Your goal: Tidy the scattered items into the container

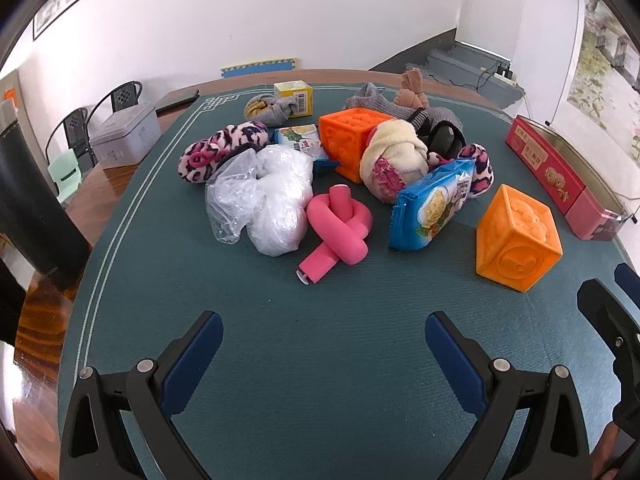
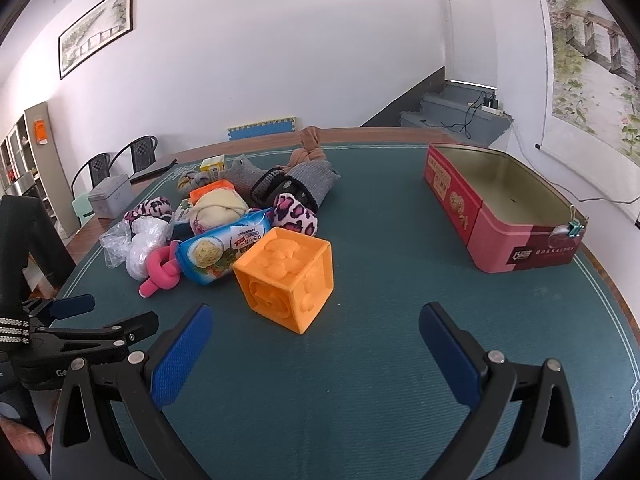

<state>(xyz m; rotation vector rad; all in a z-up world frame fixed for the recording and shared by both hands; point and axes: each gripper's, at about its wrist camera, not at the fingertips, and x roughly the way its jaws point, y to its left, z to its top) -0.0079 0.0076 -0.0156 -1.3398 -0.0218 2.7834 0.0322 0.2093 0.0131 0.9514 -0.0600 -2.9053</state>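
Right gripper (image 2: pixel 316 344) spread wide above the green mat (image 2: pixel 360 380), left gripper (image 1: pixel 324 344) likewise gaping with nothing held, red tin (image 2: pixel 520 236) standing open on the mat's right side, jumbled pile well left of it, orange cube (image 2: pixel 286 276) nearest, blue noodle packet (image 2: pixel 224 250) touching it, pink knotted tube (image 2: pixel 162 272) beside the packet.

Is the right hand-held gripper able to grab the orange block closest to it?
Probably yes. The right hand-held gripper is open, the orange block sits just ahead on bare green mat, and nothing lies between them.
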